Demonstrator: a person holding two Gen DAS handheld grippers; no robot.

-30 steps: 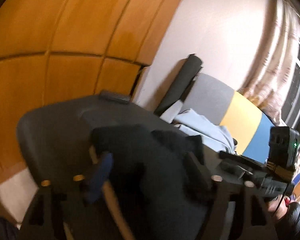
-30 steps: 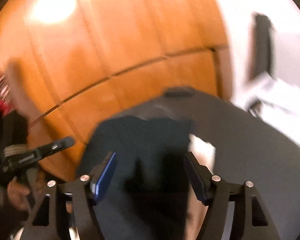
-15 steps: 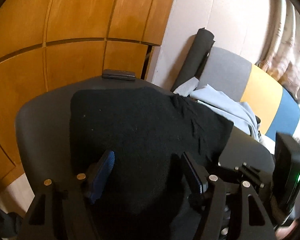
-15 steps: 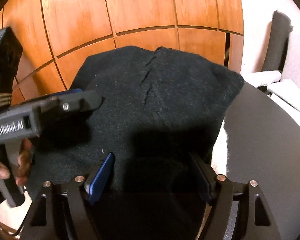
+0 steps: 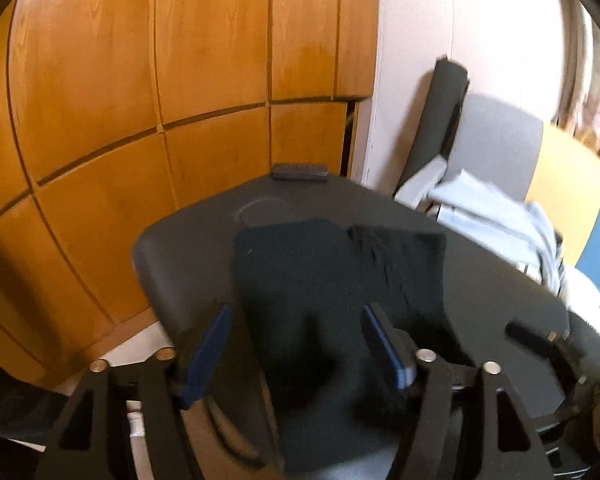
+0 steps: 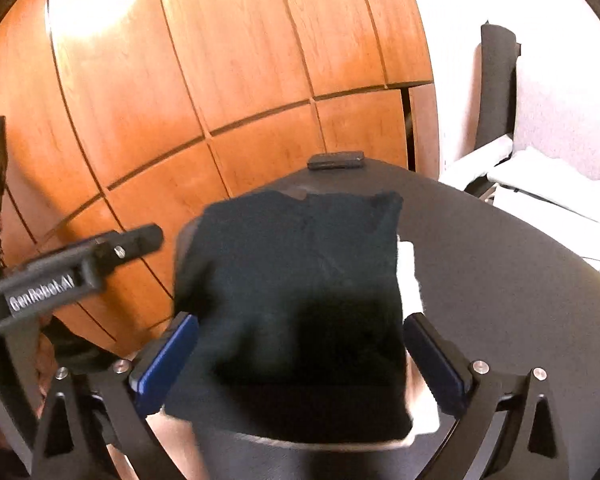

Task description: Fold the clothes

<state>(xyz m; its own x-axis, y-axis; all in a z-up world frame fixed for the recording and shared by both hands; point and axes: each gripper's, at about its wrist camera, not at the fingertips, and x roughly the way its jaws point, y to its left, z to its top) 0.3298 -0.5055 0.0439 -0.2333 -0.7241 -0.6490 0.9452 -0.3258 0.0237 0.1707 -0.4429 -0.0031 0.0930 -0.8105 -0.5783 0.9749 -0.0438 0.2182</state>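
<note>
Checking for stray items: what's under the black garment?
The black garment lies on the dark table; something white pokes out at its right edge. The rest is covered.

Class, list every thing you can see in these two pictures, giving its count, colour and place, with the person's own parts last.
Garment: one, black, lying on the table.
Table: one, dark grey, in front of the panels.
Remote: one, dark, at the table's far edge.
Panels: many, orange wood, behind the table.
Sofa: one, grey, yellow and blue, at the right.
Cloth: one, pale blue, on the sofa.
Left claw: open, over the garment's near edge.
Right claw: open, over the garment.
</note>
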